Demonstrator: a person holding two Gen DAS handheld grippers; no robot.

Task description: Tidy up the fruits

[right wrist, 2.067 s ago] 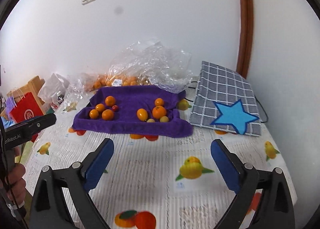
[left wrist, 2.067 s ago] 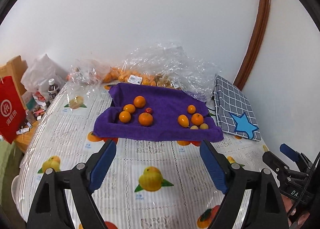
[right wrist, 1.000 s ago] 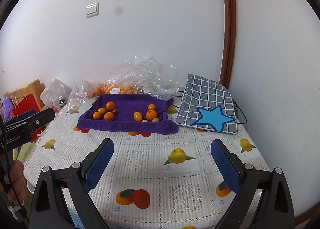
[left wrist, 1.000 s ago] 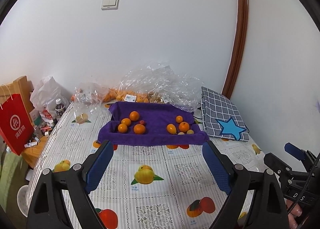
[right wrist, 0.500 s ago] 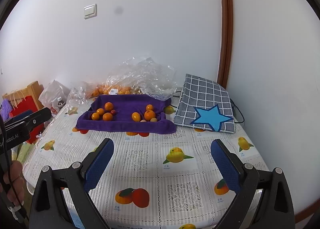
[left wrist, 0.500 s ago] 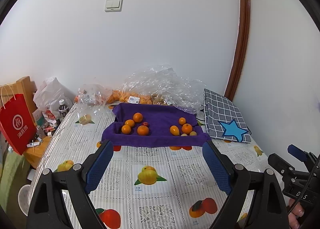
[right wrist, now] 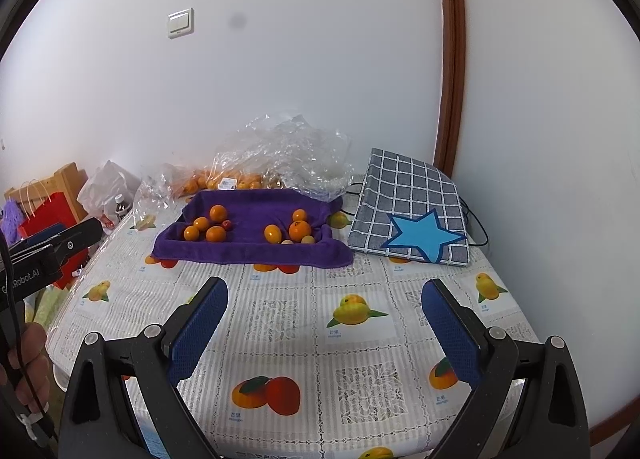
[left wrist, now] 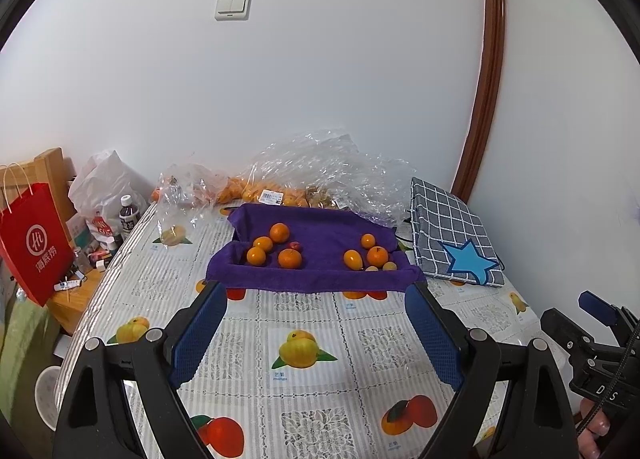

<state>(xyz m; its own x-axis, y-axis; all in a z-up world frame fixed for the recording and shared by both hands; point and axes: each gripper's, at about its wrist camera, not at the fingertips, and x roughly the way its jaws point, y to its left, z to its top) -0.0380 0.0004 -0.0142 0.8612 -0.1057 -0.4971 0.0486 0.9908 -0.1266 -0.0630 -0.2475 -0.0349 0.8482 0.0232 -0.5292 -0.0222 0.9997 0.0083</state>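
A purple towel-lined tray (left wrist: 320, 279) (right wrist: 248, 251) sits at the far middle of the table. On its left lie several oranges (left wrist: 290, 258) (right wrist: 216, 233) and a small red fruit (left wrist: 295, 245). On its right lie an oval yellow-orange fruit (left wrist: 353, 259) (right wrist: 272, 234), oranges (left wrist: 377, 256) (right wrist: 300, 230) and small pale fruits (left wrist: 389, 266). My left gripper (left wrist: 316, 323) and right gripper (right wrist: 324, 313) are both open and empty, held well short of the tray over the fruit-print tablecloth.
Clear plastic bags of oranges (left wrist: 280, 193) (right wrist: 276, 163) lie behind the tray against the wall. A grey checked bag with a blue star (left wrist: 452, 235) (right wrist: 412, 215) lies right of the tray. A red paper bag (left wrist: 34, 243), bottle and clutter stand off the table's left edge.
Both grippers pulled back and up from the tray, then steadied; the tray now looks smaller and farther. Both stay open and empty. The fruits have not moved.
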